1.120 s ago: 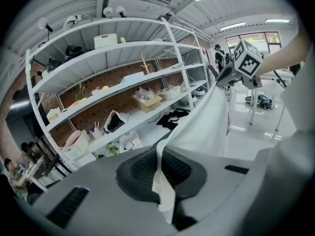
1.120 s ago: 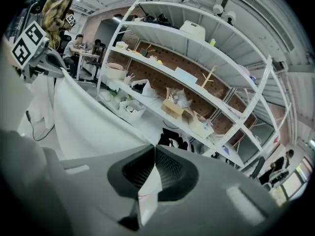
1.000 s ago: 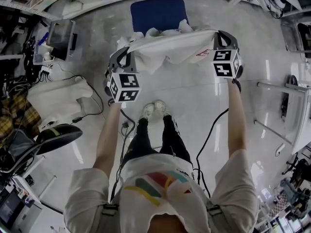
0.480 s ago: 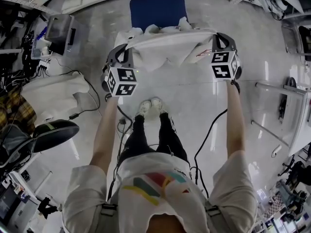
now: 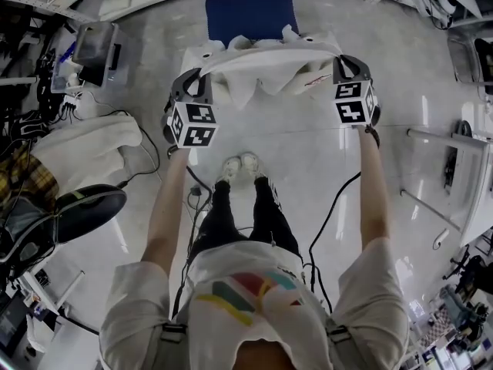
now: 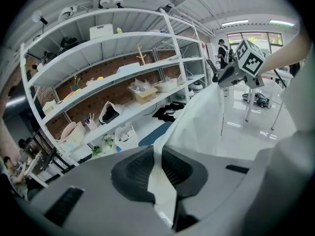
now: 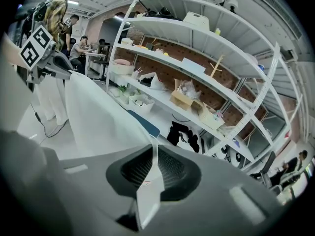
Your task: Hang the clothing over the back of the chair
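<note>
- The person's white top with its coloured print [image 5: 250, 291] fills the bottom of the head view, and both bare forearms reach forward and away from it.
- Their shoes [image 5: 240, 168] stand together on the pale glossy floor [image 5: 308, 160], with a dark cable [image 5: 331, 214] trailing beside the legs.
- The left gripper [image 5: 199, 79] and the right gripper [image 5: 344, 62] are held level with each other and well apart, both pointing forward and down.
- The left gripper's fingers [image 6: 133, 171] have just been easing apart, yet a fold of the white garment [image 5: 269, 72] lies between them with the pads against it.
- The right gripper's fingers [image 7: 140, 170] have likewise just been loosening, and they pinch a thin edge of the same cloth.
- The garment stretches as a taut band from one gripper to the other, its loose folds hanging down on the near side.
- Its far edge bunches up just in front of the chair's blue seat [image 5: 250, 14]; the chair's back is hidden under the cloth.
- A pile of white fabric [image 5: 85, 149] lies on the floor off to the left.
- White shelving [image 6: 123, 68] loaded with boxes and baskets stands beyond the chair.
</note>
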{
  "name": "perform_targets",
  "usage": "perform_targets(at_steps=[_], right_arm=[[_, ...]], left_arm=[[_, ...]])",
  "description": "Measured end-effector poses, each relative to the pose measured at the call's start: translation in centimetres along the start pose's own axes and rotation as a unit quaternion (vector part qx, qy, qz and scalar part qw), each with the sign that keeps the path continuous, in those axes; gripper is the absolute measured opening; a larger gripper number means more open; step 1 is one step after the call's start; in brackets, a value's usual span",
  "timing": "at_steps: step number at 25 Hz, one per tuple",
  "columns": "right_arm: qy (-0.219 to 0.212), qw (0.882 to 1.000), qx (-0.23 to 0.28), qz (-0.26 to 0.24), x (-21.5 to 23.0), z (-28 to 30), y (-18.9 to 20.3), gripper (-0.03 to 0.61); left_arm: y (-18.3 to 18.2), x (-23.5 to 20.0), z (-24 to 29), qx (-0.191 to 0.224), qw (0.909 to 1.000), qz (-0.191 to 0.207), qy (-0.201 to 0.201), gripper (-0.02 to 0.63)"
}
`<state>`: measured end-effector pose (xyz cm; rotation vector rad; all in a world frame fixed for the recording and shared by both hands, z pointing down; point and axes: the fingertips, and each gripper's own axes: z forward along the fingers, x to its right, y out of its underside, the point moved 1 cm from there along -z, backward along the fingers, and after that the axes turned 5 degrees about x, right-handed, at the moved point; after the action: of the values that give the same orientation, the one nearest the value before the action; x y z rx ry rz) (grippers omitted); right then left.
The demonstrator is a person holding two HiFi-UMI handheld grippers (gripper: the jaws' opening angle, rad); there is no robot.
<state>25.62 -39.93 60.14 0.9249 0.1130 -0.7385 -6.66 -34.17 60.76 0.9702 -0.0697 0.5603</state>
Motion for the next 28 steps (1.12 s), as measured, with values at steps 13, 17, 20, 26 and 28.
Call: perform_targets(at_steps=[13, 17, 20, 26, 28], right_arm=[[-0.019, 1.0, 0.002, 0.014, -1.8, -1.6, 0.3, 0.161], [-0.009, 1.0, 0.016, 0.021, -1.4, -2.7, -1.2, 0.16], [0.009, 0.999, 0.037, 0.022, -0.3, -3.9, -3.3, 0.13], [0.069, 0.991, 0.095, 0.064, 2.2, -7.9, -8.7, 0.006], [0.078, 0.986, 0.125, 0.082, 2.4, -9.7, -10.9, 0.006]], left_arm=[[0.5, 0.0, -1.9, 0.005, 0.9996, -0.021, -0.017, 0.115], [-0.3, -0.6, -2.4, 0.012, 0.9988, -0.046, -0.016, 0.126], [-2.2, -1.2, -3.2, 0.032, 0.9979, -0.056, -0.011, 0.123], [-7.6, -3.0, -5.9, 0.101, 0.9926, -0.052, -0.044, 0.027], [-9.7, -3.8, -7.3, 0.128, 0.9885, -0.064, -0.05, 0.023]])
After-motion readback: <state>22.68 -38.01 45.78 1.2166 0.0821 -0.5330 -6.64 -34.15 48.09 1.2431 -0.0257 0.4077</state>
